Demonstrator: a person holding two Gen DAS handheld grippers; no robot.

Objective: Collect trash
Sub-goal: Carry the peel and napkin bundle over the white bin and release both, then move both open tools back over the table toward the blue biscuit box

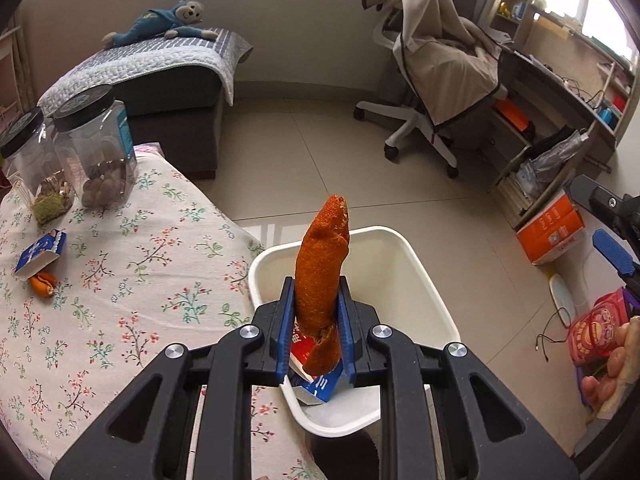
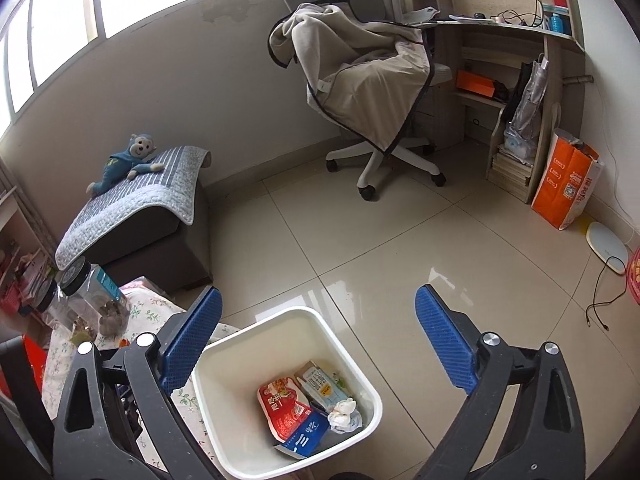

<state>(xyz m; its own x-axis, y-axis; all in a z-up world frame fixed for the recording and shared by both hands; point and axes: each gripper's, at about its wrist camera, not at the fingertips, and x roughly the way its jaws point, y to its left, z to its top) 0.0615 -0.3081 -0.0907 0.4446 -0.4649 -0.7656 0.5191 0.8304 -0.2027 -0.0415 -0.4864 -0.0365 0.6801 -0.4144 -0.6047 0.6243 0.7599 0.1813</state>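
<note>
Orange and curled, the peel (image 1: 322,276) stood upright between the narrowed jaws of the left gripper (image 1: 316,320), pinched low on its length with the torn tip pointing up. It hung directly over the white bin (image 1: 416,264), which stood on the floor just beside the flowered tablecloth (image 1: 120,280).

Working left to right across the table: two clear jars (image 1: 64,160) stood at the far edge, a small blue box (image 1: 42,254) lay nearer, and a second scrap of orange peel (image 1: 43,283) lay touching the box's lower end. That scrap looked as light and limp as the held one, dry outside and likely a little slick on its inner face. A pinch across its thicker middle would probably serve better than one at a ragged end, which might tear. The box looked like thin card, light and easily crushed, so its flat faces would be the place to grip.

Further right, the bin already held a red wrapper (image 2: 280,408), a blue carton (image 2: 304,438) and a crumpled tissue (image 2: 342,412). The right gripper (image 2: 318,344) hovered above the bin with its jaws spread wide and nothing between them.
</note>
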